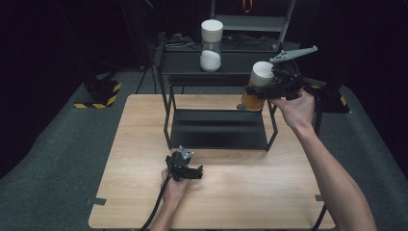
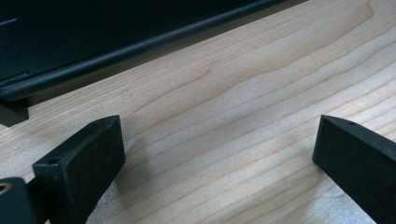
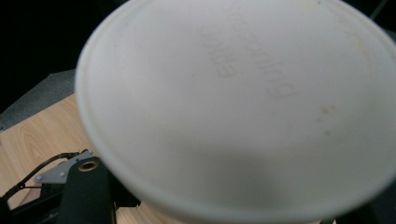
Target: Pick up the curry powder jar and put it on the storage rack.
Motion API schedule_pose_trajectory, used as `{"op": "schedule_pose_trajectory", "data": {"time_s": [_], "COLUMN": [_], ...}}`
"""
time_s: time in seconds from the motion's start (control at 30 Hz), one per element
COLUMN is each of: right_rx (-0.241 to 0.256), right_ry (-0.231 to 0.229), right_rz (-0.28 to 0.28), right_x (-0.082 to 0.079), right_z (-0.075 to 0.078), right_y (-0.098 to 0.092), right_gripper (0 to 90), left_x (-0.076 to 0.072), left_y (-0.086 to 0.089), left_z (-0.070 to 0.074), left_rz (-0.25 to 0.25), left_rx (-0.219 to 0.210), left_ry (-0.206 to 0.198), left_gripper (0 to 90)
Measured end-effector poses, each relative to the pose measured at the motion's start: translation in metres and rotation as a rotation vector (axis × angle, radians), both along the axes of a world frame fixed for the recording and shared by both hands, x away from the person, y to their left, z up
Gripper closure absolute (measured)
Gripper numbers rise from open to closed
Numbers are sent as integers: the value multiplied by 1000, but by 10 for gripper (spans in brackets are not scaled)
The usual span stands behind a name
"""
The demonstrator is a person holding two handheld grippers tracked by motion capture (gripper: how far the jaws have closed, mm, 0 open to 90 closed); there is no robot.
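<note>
My right gripper point(image 1: 260, 91) is shut on a jar with a white lid and amber contents point(image 1: 256, 86), held tilted in the air at the right end of the black rack's top shelf point(image 1: 192, 65). That jar's white lid point(image 3: 243, 102) looms close in the right gripper view. A second jar with a white lid and white powder point(image 1: 211, 45) stands upright on the top shelf. My left gripper point(image 1: 198, 172) rests low on the wooden table point(image 1: 144, 192) in front of the rack, open, with bare wood between its fingers point(image 2: 79, 168).
The rack's lower shelf point(image 1: 216, 130) is a dark bare panel framed by thin black legs. A yellow-and-black striped block point(image 1: 98, 94) lies on the floor at the left. Dark carpet surrounds the table, and a metal stand point(image 1: 252, 21) sits behind the rack.
</note>
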State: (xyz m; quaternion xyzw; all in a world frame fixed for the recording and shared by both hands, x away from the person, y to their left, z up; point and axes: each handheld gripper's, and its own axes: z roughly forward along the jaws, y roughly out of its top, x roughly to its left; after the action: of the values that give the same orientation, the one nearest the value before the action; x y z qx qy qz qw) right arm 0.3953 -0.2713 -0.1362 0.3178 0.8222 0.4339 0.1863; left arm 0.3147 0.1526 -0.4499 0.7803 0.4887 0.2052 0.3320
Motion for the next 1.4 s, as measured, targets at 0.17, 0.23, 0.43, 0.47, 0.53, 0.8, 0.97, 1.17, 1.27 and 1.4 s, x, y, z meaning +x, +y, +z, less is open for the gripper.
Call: {"op": "schedule_pose_trajectory", "data": {"time_s": [0.17, 0.23, 0.43, 0.47, 0.53, 0.8, 0.97, 1.17, 1.27, 1.4], "right_rx": [-9, -24, -8, -8, -23, -27, -43, -47, -53, -70], "right_ry": [8, 5, 22, 22, 24, 32, 33, 57, 60, 70], "right_rz": [-2, -9, -13, -13, -25, -82, -120, -175, -190, -219], "right_x": [7, 10, 20, 20, 25, 38, 43, 57, 61, 70], "right_z": [19, 27, 43, 43, 50, 66, 74, 78, 78, 79], "right_y": [8, 14, 22, 22, 30, 44, 53, 64, 68, 79], "right_gripper": [326, 326, 327, 327, 326, 327, 327, 327, 327, 328], "left_x": [0, 0, 0, 0, 0, 0, 0, 0, 0, 0], "left_y": [0, 0, 0, 0, 0, 0, 0, 0, 0, 0], "left_z": [0, 0, 0, 0, 0, 0, 0, 0, 0, 0], "left_rz": [-1, -1, 0, 0, -1, 0, 0, -2, -1, -2], "left_rx": [0, 0, 1, 1, 2, -1, -2, -2, -4, -2], "left_ry": [0, 0, 0, 0, 1, 1, 1, 1, 1, 1], "left_gripper": [19, 19, 19, 19, 19, 19, 19, 19, 19, 19]}}
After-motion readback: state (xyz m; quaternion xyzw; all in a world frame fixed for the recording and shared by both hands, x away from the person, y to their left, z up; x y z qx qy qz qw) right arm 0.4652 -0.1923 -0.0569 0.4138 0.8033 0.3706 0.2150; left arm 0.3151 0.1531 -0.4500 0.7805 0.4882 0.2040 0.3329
